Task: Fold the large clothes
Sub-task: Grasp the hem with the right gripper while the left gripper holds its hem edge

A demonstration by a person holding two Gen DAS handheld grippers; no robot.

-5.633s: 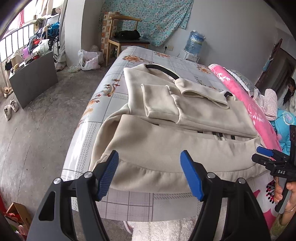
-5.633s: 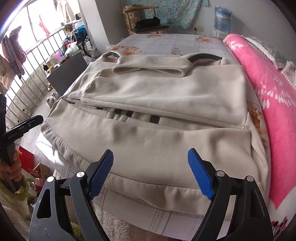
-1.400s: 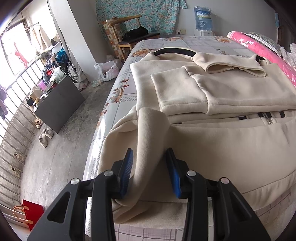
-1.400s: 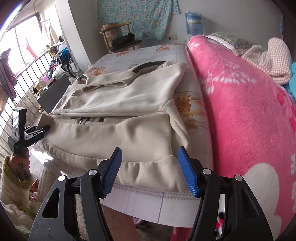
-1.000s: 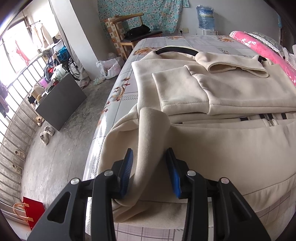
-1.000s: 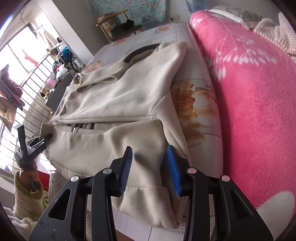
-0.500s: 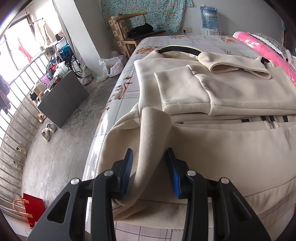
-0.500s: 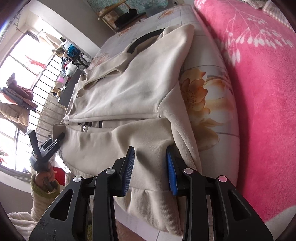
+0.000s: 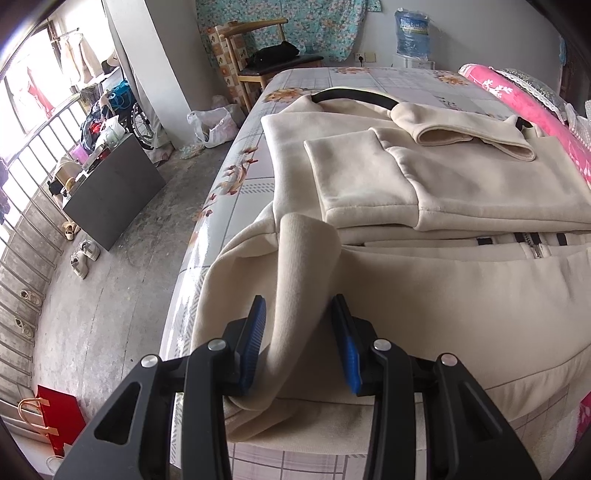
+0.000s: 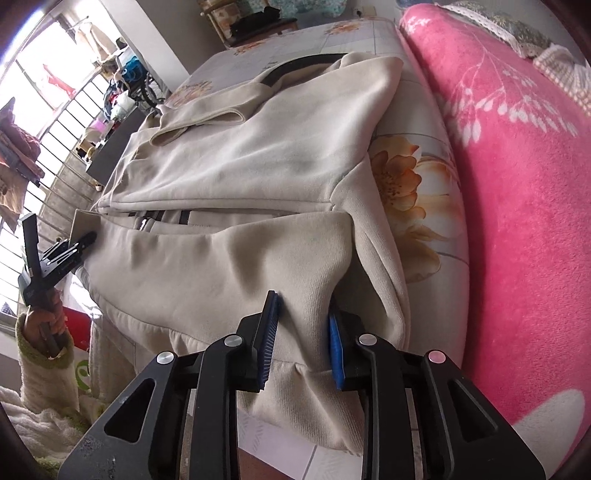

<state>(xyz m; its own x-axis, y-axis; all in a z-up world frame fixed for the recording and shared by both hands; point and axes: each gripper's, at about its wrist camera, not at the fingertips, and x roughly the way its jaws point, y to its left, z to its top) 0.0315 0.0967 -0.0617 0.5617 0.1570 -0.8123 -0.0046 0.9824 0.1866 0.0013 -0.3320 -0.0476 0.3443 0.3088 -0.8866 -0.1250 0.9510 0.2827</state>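
A cream zip jacket (image 9: 443,295) lies on the flowered bed sheet (image 9: 236,192), sleeves folded across its chest and its hem toward me. My left gripper (image 9: 298,306) is shut on a raised fold of the jacket at the near left hem corner. In the right wrist view the jacket (image 10: 240,177) fills the middle. My right gripper (image 10: 303,310) is at the near right hem corner. Its jaws are closing, and both blue pads press a ridge of the cloth. The left gripper (image 10: 86,240) shows at the far left, held by a hand in a green cuff.
A pink blanket (image 10: 517,184) runs along the bed's right side. Left of the bed is bare concrete floor with a dark cabinet (image 9: 110,192), shoes (image 9: 85,254) and a red bag (image 9: 59,417). A wooden chair (image 9: 258,55) and a water bottle (image 9: 413,33) stand at the far wall.
The right gripper's jaws have narrowed onto the hem cloth, which now bunches into a ridge between the pads. The left gripper keeps its hold and has not moved.
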